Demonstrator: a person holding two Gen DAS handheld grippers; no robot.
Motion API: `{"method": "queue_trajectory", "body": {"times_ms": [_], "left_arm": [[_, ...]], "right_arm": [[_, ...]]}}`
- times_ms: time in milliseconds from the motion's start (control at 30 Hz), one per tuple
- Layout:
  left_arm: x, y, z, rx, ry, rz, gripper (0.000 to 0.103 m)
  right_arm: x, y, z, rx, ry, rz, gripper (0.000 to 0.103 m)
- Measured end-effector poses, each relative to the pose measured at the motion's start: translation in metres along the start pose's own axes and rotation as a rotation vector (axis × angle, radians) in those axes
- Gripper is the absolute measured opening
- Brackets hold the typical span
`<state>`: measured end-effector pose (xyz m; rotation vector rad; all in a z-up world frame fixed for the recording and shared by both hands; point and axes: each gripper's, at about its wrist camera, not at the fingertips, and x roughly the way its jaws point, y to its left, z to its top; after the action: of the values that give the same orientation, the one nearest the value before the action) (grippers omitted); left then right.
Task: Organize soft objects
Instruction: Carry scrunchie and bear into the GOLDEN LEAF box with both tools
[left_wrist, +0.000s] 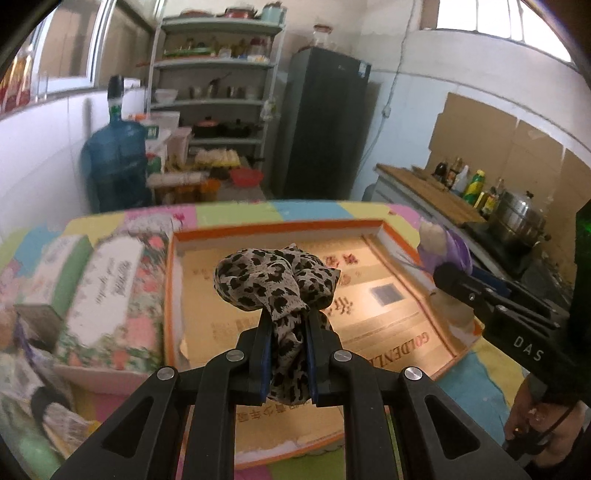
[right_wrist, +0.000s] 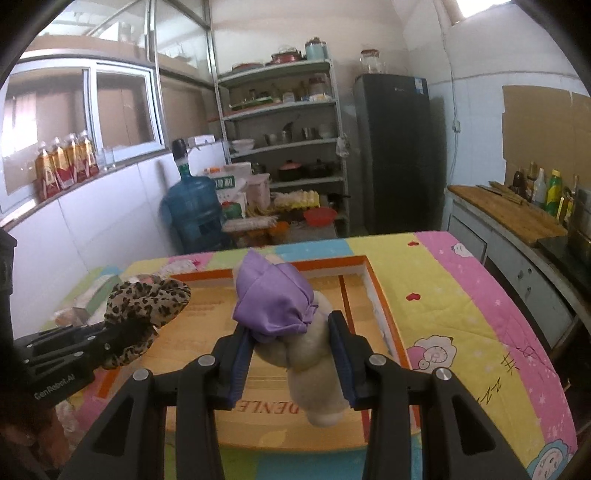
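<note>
My left tongs (left_wrist: 288, 332) are clenched on a bunched leopard-print cloth (left_wrist: 275, 280), held above the orange-rimmed tray (left_wrist: 280, 229) on the desk (right_wrist: 461, 295). My right tongs (right_wrist: 291, 347) grip a cream plush toy (right_wrist: 314, 362) in purple fabric, above the same tray.

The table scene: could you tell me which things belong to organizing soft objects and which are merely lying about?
In the job:
leopard-print cloth
plush toy in purple cloth
orange-rimmed box

Lying about:
floral tissue boxes
water jug
shelf rack
fridge
</note>
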<state>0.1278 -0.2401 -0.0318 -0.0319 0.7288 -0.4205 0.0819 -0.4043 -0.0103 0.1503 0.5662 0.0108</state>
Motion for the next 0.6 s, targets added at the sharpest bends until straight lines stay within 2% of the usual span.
{"method": "queue_trajectory", "body": {"times_ms": [200,600], "left_arm": [[0.028,-0.001,-0.005,-0.017,0.048,0.020,0.015],[0.054,0.001,-0.006,-0.035,0.092,0.017,0.015]], "right_arm": [[0.024,-0.006,-0.006,-0.002,0.062,-0.006,0.041],[0.045,-0.009,-0.009,-0.025,0.116,-0.015,0.041]]}}
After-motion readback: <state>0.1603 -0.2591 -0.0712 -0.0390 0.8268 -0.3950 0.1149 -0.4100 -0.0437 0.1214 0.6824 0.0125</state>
